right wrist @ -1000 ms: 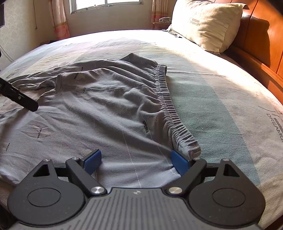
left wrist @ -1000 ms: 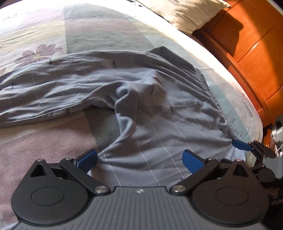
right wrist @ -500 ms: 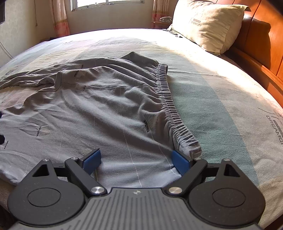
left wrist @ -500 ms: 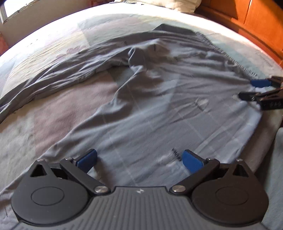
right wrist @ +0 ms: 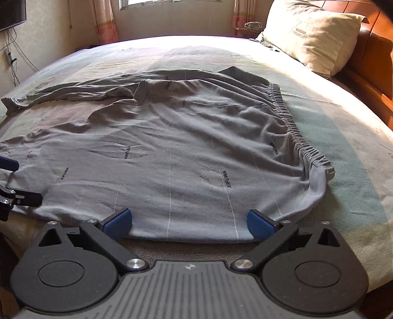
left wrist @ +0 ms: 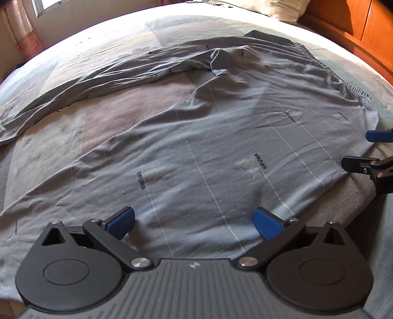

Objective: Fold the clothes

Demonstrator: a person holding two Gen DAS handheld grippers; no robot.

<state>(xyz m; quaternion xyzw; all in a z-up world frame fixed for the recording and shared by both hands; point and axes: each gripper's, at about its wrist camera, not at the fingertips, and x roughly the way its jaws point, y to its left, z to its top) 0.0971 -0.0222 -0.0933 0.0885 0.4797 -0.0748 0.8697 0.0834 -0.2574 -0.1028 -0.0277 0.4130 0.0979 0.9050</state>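
Both wrist views low, angled down (sharing trousers point(left wrist: 221, 147))

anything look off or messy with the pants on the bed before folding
The grey pants lie mostly flat, but the far leg is bunched into a twisted ridge and splays away from the near leg. Fabric at the crotch is folded over itself. Nothing looks torn or spilled.

1. The grey trousers point(left wrist: 208, 137) run off the left wrist view's left edge, so their leg ends near the left gripper point(left wrist: 194, 220) are unseen.
2. The pillow point(left wrist: 277, 7) beyond the trousers is cropped by the top edge.
3. The right gripper point(left wrist: 368, 149), beside the trousers, is cut off at the right edge.
4. The small thing point(right wrist: 253, 24) on the shelf left of the pillow is too small to tell.
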